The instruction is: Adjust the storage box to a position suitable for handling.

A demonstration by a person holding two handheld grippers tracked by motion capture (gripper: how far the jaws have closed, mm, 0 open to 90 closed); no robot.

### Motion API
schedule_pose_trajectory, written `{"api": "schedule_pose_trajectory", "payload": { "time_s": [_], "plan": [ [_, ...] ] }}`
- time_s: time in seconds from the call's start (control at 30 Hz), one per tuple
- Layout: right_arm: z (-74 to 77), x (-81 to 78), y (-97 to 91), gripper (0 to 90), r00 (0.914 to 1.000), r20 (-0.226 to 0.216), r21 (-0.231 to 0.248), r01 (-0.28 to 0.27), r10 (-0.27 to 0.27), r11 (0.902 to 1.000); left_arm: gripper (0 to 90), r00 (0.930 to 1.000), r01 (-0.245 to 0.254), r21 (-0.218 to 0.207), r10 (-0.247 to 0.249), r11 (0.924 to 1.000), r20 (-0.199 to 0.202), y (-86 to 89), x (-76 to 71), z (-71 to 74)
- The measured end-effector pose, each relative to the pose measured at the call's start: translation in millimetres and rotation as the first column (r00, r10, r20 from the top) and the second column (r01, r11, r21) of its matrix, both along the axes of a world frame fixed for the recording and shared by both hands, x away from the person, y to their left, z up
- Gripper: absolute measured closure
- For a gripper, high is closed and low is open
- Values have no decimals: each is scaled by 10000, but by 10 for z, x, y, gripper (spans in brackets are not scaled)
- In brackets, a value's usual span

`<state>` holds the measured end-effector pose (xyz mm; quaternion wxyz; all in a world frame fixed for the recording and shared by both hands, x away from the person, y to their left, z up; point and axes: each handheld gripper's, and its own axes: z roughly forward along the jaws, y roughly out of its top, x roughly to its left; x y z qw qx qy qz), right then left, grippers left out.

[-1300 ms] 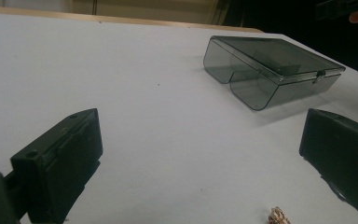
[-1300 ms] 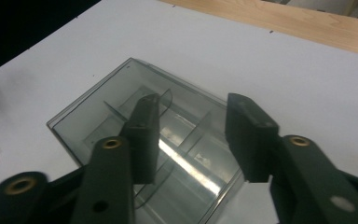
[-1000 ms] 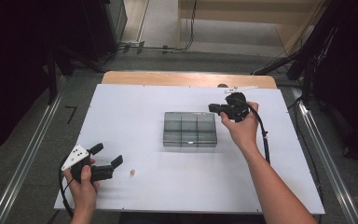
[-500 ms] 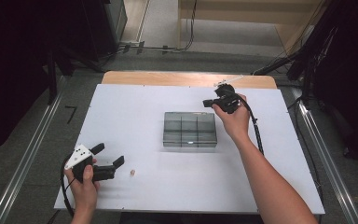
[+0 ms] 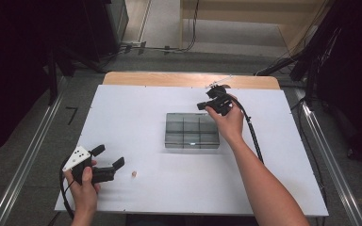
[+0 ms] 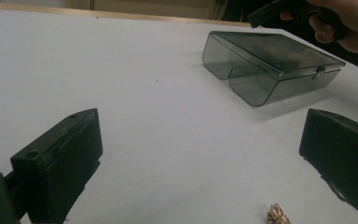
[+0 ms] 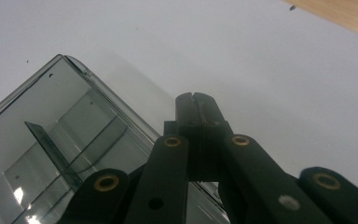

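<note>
Jaws pressed together, right gripper (image 5: 202, 105) hovered at compartment box (image 5: 192, 130) rim, apparently to nudge it; left gripper (image 5: 109, 160), jaws apart, flanked small trinket (image 5: 133, 174).

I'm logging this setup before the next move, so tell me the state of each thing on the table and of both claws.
Compartment box: smoky clear plastic, lid closed and latched, flat on the table.
Small golden piece: loose on the table, near the left claw, untouched.
Left claw: jaws wide open, empty.
Right claw: jaws shut, empty, over the box's far edge.
</note>
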<state>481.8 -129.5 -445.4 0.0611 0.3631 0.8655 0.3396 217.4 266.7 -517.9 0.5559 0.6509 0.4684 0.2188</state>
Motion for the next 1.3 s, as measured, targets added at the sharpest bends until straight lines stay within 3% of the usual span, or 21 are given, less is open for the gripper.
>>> {"api": "schedule_pose_trajectory", "payload": {
  "time_s": [0.2,0.47,0.67,0.93,1.3],
  "plan": [
    [-6,2,9,884,9990,-444,-130,-90,84,9999,0,10000,5,-41,-5,10000,38,6,-16,1],
    [7,2,23,884,9984,-549,-169,-113,104,9998,0,10000,-22,18,22,10000,4,-11,-5,2],
    [-78,78,53,884,9966,-819,-357,24,-53,9994,0,10000,10,-32,-10,10000,37,-6,-20,2],
    [-160,122,97,884,9937,-1109,-158,127,-144,9998,0,9999,97,49,-97,9999,60,-10,-25,-1],
    [-179,74,200,885,9896,-1426,-238,-227,190,9995,0,9999,147,12,-147,9999,43,-11,-17,-2]
  ]
}}
